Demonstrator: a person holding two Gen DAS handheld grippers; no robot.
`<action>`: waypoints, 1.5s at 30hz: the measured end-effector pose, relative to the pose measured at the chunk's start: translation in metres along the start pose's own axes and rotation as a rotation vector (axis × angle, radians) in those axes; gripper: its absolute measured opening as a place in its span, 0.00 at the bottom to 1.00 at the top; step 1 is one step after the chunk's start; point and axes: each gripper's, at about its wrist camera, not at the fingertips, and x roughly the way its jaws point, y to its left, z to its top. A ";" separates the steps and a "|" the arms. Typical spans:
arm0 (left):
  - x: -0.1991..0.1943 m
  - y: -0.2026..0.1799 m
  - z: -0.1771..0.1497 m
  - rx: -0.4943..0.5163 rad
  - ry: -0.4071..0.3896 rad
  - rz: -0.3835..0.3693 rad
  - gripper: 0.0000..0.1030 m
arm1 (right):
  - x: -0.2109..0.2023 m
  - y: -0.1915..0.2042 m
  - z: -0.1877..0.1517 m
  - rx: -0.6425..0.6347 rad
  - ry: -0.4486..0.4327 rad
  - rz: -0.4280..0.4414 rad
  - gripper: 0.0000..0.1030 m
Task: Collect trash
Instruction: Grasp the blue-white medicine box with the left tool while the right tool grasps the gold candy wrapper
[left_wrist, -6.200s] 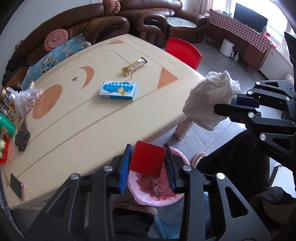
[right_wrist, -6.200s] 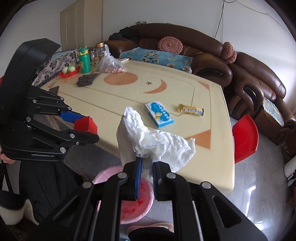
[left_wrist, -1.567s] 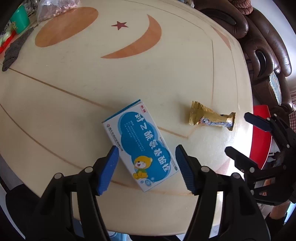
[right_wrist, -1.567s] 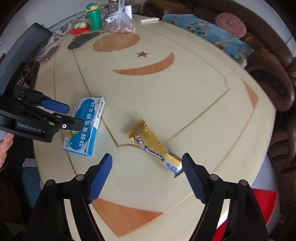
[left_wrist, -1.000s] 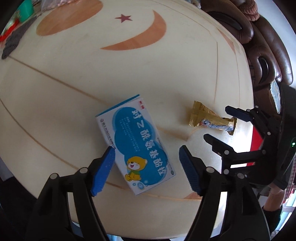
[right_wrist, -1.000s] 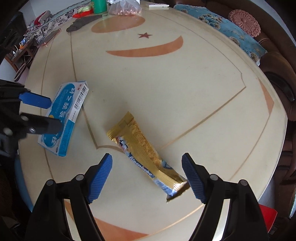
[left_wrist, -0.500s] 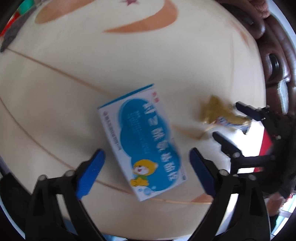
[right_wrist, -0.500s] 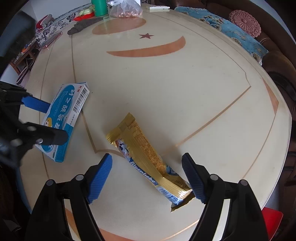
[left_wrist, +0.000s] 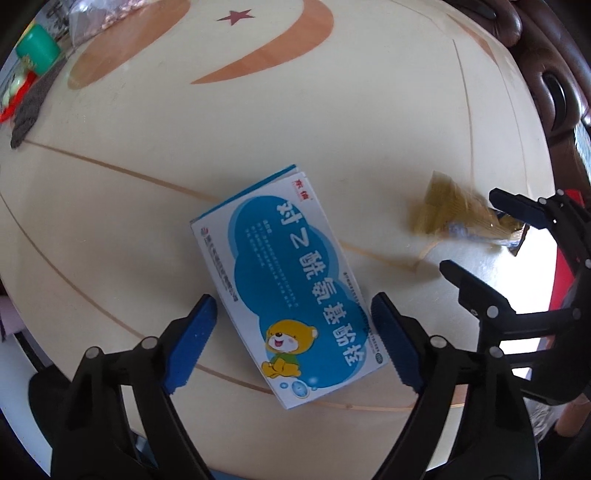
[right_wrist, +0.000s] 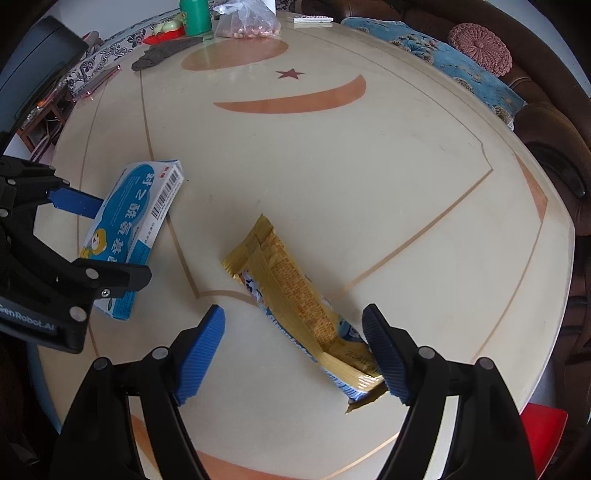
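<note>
Left tongs (left_wrist: 291, 339) spread wide astride the blue medicine box (left_wrist: 291, 284) on the table (left_wrist: 147, 155), right tongs (right_wrist: 295, 347) likewise released over the gold wrapper (right_wrist: 295, 295) beside the box

Both the left gripper (left_wrist: 291, 345) and right gripper (right_wrist: 295, 349) have their jaws spread wide, angled downward
</note>
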 end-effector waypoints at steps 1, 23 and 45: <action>0.000 0.000 -0.001 0.003 -0.002 0.005 0.78 | -0.001 0.002 -0.001 0.002 0.003 -0.002 0.69; -0.003 -0.021 0.001 0.297 0.004 -0.023 0.67 | -0.004 0.009 -0.009 0.364 0.200 -0.091 0.59; -0.015 -0.010 0.000 0.406 -0.065 -0.054 0.65 | -0.028 0.056 -0.021 0.424 0.144 -0.155 0.23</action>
